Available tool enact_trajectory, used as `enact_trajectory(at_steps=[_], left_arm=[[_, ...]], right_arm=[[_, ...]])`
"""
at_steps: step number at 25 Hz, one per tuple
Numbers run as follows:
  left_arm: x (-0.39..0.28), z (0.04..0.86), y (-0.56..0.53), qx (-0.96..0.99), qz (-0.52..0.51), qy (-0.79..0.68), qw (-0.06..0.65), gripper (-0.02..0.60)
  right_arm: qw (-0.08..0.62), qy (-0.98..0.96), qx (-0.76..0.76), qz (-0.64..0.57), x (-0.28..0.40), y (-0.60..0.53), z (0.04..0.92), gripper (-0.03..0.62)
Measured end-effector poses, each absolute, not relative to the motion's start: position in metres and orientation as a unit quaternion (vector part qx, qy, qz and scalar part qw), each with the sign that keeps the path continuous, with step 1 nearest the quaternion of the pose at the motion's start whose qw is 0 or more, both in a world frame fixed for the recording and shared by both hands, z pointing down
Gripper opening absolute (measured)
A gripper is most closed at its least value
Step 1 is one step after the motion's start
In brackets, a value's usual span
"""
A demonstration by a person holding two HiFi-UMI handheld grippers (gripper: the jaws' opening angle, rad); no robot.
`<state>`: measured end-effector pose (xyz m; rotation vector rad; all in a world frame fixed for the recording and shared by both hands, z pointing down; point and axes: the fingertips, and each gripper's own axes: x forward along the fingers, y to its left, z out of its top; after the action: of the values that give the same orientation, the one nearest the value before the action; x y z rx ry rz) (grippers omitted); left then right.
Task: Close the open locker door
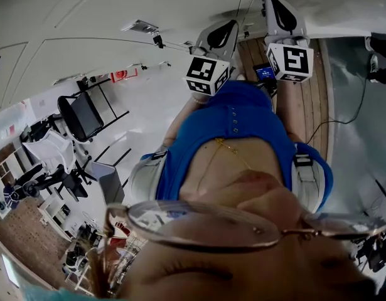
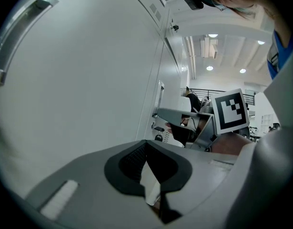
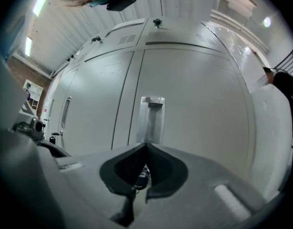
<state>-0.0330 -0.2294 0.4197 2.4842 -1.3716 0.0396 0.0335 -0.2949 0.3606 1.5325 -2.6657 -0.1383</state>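
Currently, the right gripper (image 3: 146, 145) has its jaws pressed together on nothing, tips aimed just below the recessed handle (image 3: 152, 118) of the locker door (image 3: 198, 104) straight ahead. The left gripper (image 2: 146, 142) is likewise closed and empty, beside a white door panel (image 2: 79, 80). We recommend pushing with the closed tips near the handle, steadily, until the door seats flush, without slamming.
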Motion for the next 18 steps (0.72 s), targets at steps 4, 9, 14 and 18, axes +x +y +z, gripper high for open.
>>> enact_trajectory(at_steps=[4,9,14,18], left_arm=[[-0.029,0.422,-0.227,0.87,0.017,-0.469,0.153,0.0],[-0.027,0.421,-0.224,0.873,0.016,-0.463,0.153,0.0],[-0.026,0.42,-0.222,0.874,0.016,-0.461,0.154,0.0],[-0.025,0.42,-0.223,0.873,0.013,-0.463,0.153,0.0]], right_arm=[[0.038,-0.863,0.501,-0.05,0.034,-0.296,0.362,0.002],[0.034,-0.87,0.492,-0.03,0.032,-0.291,0.369,0.002],[0.037,-0.873,0.486,-0.019,0.032,-0.282,0.376,0.002],[0.04,-0.879,0.476,-0.018,0.027,-0.272,0.379,0.002]])
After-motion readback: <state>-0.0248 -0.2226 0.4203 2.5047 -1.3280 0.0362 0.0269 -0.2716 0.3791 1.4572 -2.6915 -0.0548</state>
